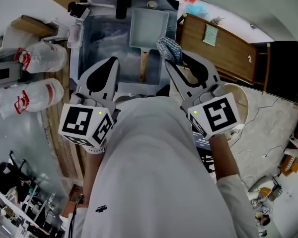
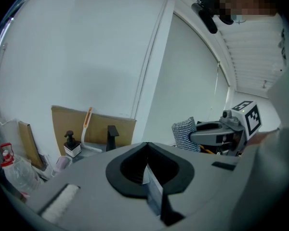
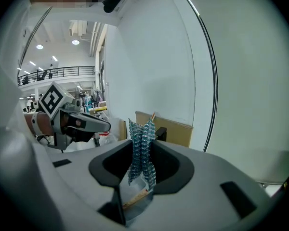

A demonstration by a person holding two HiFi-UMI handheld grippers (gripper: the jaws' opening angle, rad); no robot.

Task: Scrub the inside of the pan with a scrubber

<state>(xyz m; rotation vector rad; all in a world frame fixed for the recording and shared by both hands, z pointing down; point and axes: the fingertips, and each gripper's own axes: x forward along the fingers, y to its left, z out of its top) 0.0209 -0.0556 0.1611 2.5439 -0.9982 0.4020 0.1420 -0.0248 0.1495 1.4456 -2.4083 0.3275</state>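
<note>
Viewed from over the person's shoulder: the rectangular pan (image 1: 149, 28) lies in the sink (image 1: 97, 38), its long axis running straight away from the person, with the wooden handle (image 1: 144, 66) pointing back toward the body. The right gripper (image 1: 170, 63) is clamped on the mesh scrubber (image 1: 168, 48), which stands pinched upright between its jaws in the right gripper view. The scrubber hangs just beside the pan's near right corner, apparently above the rim and not in the pan. The left gripper (image 1: 111, 62) has its jaws pressed together on nothing. The handle lies between the two grippers, about as near to one as the other. The pan's inside lies forward and slightly left of the scrubber, so the right gripper is the one placed to reach it.
</note>
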